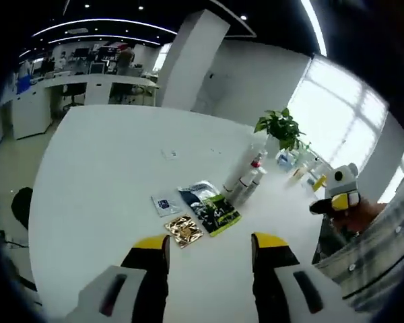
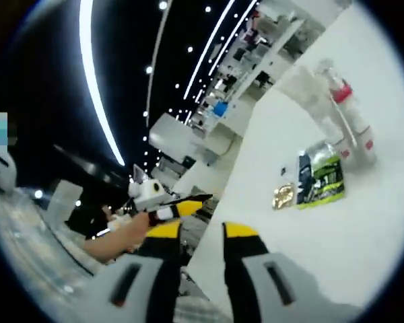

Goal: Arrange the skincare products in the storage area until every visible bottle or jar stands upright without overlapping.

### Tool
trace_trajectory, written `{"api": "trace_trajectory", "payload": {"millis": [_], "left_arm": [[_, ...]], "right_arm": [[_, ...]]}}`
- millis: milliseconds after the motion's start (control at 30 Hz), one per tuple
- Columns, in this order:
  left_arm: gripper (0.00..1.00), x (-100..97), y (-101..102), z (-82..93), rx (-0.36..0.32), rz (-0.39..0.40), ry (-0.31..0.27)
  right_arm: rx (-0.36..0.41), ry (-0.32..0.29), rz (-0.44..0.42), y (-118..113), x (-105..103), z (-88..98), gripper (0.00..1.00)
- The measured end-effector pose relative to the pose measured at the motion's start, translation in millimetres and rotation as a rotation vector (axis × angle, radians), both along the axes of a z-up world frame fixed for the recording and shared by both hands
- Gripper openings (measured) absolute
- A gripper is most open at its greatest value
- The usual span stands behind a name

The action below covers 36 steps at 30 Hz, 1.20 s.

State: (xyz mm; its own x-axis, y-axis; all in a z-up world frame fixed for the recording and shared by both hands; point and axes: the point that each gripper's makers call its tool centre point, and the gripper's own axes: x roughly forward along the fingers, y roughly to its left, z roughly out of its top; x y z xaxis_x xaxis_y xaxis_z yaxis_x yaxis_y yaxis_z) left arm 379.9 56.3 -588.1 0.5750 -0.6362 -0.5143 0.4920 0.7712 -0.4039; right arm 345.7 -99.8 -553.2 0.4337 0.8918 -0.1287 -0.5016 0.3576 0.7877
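The white table [image 1: 114, 168] carries everything, its bare surface stretching away toward an office of desks and monitors beyond its far edge. Along the table's edge nearest the windows stands a potted plant [image 1: 280, 128], with a cluster of small bottles and jars [image 1: 301, 165] just beside it, too small to tell apart.

Nearer the table's middle, two tall white bottles with red markings [image 1: 246, 178] stand upright and close together; in the right gripper view they [image 2: 355, 131] stand by a clear bottle [image 2: 303, 84]. Just beside the bottles lie flat sachets: a dark and green packet [image 1: 212, 208], a gold foil packet [image 1: 183, 230] touching its corner, and a small pale one [image 1: 165, 203].

The left tongs [image 1: 209, 245] hover above the table's near edge, yellow-tipped jaws wide apart with nothing between them. The right tongs [image 2: 198, 232] are likewise spread and empty, held off the table's edge. In the left gripper view the right tongs [image 1: 331, 199] appear in a hand; in the right gripper view the left tongs [image 2: 182, 205] show, also held.
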Motion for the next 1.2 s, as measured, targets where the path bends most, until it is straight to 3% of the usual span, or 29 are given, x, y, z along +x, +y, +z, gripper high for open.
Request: {"api": "trace_trajectory", "payload": {"millis": [100,333,500,600,733,800,1200], "left_arm": [[0.55,-14.9,10.0,12.5,-0.016,0.053,-0.039],[0.68,-46.5,33.2,30.5,0.033,0.175,-0.126],[0.72,-70.2,50.9,30.0,0.080,0.248,-0.155],[0.76,-80.5,55.5,29.1,0.072,0.291,-0.184],[0.83,-85.4,61.2,22.0,0.057,0.342,-0.177],[0.87,-88.7,66.7,19.2,0.093,0.361,-0.178],[1.00,-87.0,78.9,32.9,0.152,0.395,-0.233]], "right_arm": [[-0.052,-0.074,0.049,12.0,7.1,8.3,0.28],[-0.119,-0.173,0.074,22.7,18.1,24.2,0.51],[-0.174,-0.225,0.056,18.4,23.8,28.5,0.65],[-0.210,-0.257,0.026,14.4,27.8,30.0,0.75],[-0.283,-0.384,-0.046,7.6,37.8,34.9,0.98],[-0.305,-0.429,-0.042,7.7,36.4,37.3,0.99],[-0.334,-0.434,-0.061,9.3,25.3,28.7,0.99]]}}
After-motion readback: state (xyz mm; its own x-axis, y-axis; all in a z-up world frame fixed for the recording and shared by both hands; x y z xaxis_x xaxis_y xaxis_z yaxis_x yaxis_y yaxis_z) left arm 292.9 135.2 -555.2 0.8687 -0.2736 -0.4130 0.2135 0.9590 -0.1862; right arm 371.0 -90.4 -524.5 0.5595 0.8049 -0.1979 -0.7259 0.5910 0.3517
